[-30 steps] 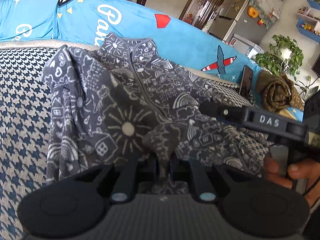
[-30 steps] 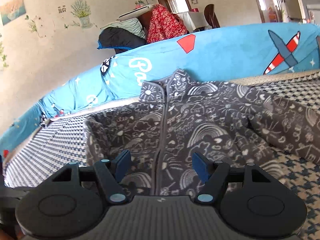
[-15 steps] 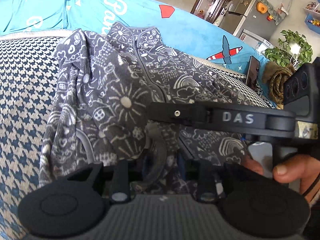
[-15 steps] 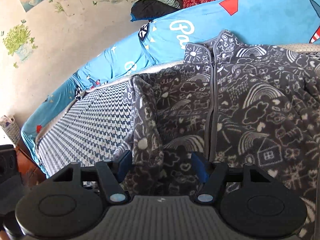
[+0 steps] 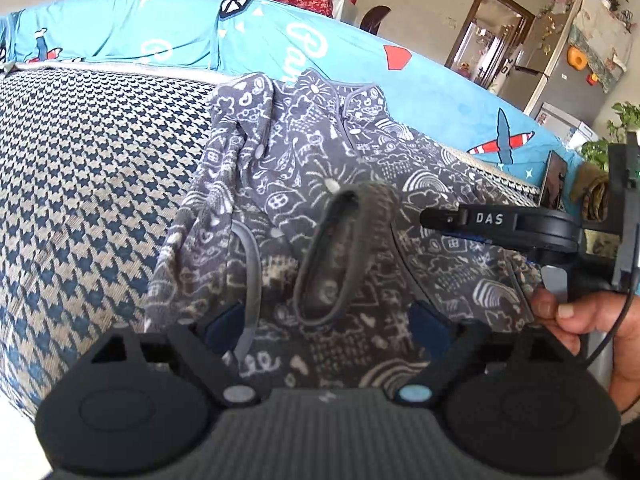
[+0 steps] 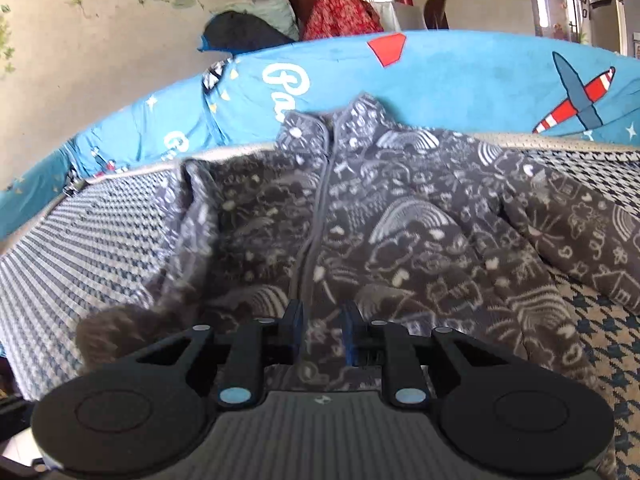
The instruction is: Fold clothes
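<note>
A grey fleece zip jacket (image 5: 360,168) with white doodles lies face up on the houndstooth cover (image 5: 88,184), collar at the far side. Its left sleeve is folded across the front. The sleeve's cuff (image 5: 344,248), blurred, hangs just ahead of my left gripper (image 5: 326,328), whose jaws are opening wide and touch nothing. My right gripper (image 6: 322,330) sits low at the near hem (image 6: 320,364) by the zip. Its jaws are closing, with flat fabric between the pads and no pinch showing. A hand (image 5: 568,312) holds the right gripper (image 5: 500,224) at the right of the left wrist view.
A blue cushion (image 6: 460,76) with a plane print runs behind the jacket's collar. The right sleeve (image 6: 580,232) stretches out over the cover. Folded clothes (image 6: 280,28) pile up beyond the cushion. A fridge (image 5: 560,76) and plants (image 5: 600,152) stand far right.
My left gripper let go of the sleeve cuff, opened wide and drew back. The right gripper's jaws narrowed over the jacket's hem, and it slid right out of the left camera's middle.
</note>
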Tool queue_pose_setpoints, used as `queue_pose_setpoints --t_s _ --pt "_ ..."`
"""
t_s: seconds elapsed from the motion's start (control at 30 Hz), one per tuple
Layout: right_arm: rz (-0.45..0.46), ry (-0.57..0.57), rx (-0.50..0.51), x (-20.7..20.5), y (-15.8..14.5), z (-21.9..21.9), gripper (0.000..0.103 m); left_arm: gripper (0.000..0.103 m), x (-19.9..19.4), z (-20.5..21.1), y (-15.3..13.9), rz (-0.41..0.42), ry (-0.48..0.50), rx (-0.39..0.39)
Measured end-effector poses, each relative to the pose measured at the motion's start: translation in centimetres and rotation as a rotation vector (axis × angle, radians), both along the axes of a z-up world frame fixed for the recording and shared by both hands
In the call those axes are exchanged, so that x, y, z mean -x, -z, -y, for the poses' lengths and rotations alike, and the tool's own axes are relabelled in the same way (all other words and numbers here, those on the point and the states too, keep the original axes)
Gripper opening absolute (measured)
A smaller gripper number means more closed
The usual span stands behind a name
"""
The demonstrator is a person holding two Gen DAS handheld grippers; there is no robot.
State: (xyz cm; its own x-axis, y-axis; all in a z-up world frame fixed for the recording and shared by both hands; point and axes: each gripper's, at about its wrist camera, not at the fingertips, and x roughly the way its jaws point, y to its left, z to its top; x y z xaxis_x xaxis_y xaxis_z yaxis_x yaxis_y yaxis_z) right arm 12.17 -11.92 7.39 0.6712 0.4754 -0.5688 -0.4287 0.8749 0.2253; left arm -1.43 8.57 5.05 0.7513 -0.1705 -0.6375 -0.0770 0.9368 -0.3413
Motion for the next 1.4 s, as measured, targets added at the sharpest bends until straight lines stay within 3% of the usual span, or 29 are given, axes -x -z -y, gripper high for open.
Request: queue_pose_setpoints --t_s 0.23,0.43,0.63,0.87,1.13,1.27,1.4 --pt "0.011 -0.213 -0.212 1.6 -1.6 -0.9 0.019 0.097 0.9 1.6 0.6 -0.015 0.028 -0.002" --pt "0.000 -0.327 -0.262 2.6 -1.9 -3.8 0.019 0.099 0.9 1.8 0.7 -0.015 0.033 -0.013" --pt "-0.034 -0.374 -0.141 2.1 0.1 -6.8 0.019 0.100 0.8 1.8 0.6 -0.012 0.030 -0.003" --pt "-0.080 -0.275 0.094 0.7 3.2 -6.3 0.019 0.100 0.8 1.3 0.3 -0.002 -0.008 -0.016" --pt "-0.044 -0.237 0.141 1.4 2.9 -5.0 0.020 0.103 1.5 -1.3 -0.2 -0.001 -0.165 -0.028" --pt "0.060 -0.186 0.211 3.4 1.9 -4.3 0.021 0.103 2.2 -3.2 -0.4 0.003 -0.289 -0.005" --pt "0.143 -0.220 0.125 5.7 0.3 -3.2 0.023 0.103 2.9 -4.6 -0.7 0.021 -0.378 0.036"
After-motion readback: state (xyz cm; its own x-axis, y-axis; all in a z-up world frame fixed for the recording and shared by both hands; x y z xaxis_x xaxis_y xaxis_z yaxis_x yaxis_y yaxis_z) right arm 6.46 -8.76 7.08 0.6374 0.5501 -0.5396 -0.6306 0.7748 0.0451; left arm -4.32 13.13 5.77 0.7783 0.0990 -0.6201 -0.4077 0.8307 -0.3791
